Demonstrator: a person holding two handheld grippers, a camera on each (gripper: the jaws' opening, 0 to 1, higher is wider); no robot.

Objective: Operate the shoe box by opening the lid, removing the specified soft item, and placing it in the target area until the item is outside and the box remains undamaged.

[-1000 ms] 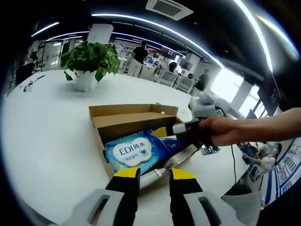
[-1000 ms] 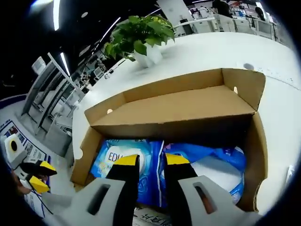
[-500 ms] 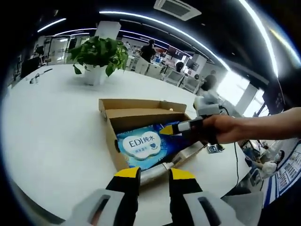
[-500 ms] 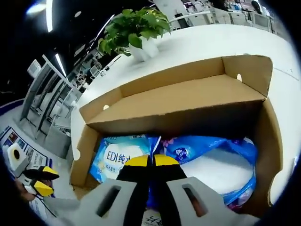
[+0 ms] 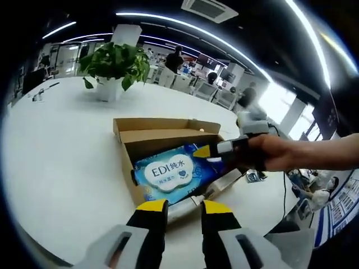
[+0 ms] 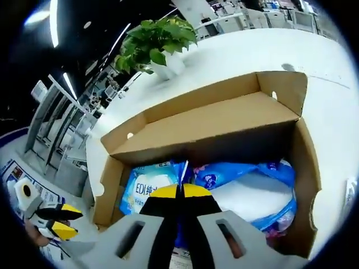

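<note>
While the lid of the shoe box [image 6: 202, 120] stands folded back at the 12 o'clock side of the right gripper view, the right gripper [image 6: 179, 189] has its yellow-tipped jaws pressed together on a raised fold of the blue wipes pack [image 6: 147, 186] that lies inside. Pinching the loose film at the pack's edge, not its flat face, looks like a sensible way to hold something soft without squashing it or scraping the cardboard walls. A second blue packet [image 6: 252, 193] lies beside it toward 3 o'clock, still in the box.

In the left gripper view the shoe box [image 5: 146, 129] sits on the white desk [image 5: 61, 162] with the wipes pack [image 5: 171, 175] tilted up at its 3 o'clock end, where the right gripper [image 5: 210, 151] and the hand [image 5: 269, 154] holding it reach in. The left gripper [image 5: 184, 205] waits at 6 o'clock, jaws apart and holding nothing, just short of the box's near wall, probably ready to steady the box if it drags. A potted plant [image 5: 109, 67] stands well apart at 11 o'clock. The pack is gripped but not yet outside.
</note>
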